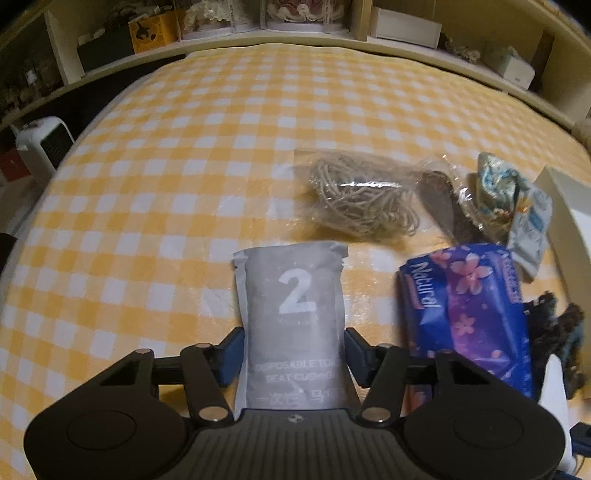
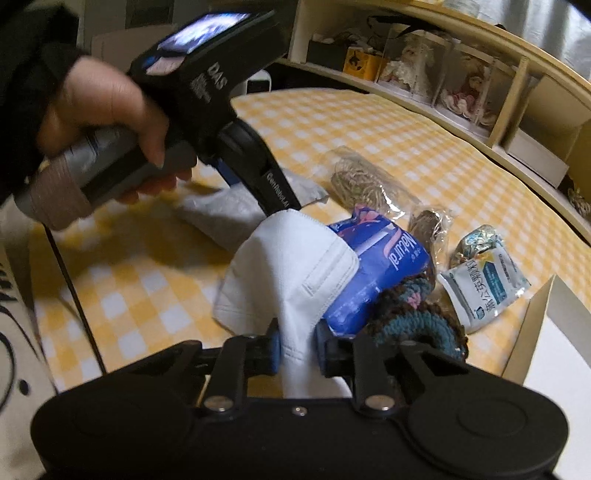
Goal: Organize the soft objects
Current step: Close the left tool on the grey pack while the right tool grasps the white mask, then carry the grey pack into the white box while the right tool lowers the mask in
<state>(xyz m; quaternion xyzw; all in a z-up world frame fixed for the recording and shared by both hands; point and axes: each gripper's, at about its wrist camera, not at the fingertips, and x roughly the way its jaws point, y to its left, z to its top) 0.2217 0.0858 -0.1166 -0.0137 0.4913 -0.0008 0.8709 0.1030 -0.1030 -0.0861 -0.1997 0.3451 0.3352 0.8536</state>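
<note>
Left gripper [image 1: 293,354] clamps grey pouch [image 1: 293,314]; right gripper [image 2: 297,349] pinches white cloth [image 2: 291,273]. Yellow-checked tabletop [image 1: 184,147], shelves [image 1: 258,22] behind. Pouch flat, marked "2".

checked cloth [image 1: 147,177] open left, packets [image 1: 465,302] crowding right, box [image 1: 569,206] beyond

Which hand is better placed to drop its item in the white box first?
Probably right: the right gripper, shut on the white cloth, is beside the white box. The left gripper holds the grey packet farther off.
</note>
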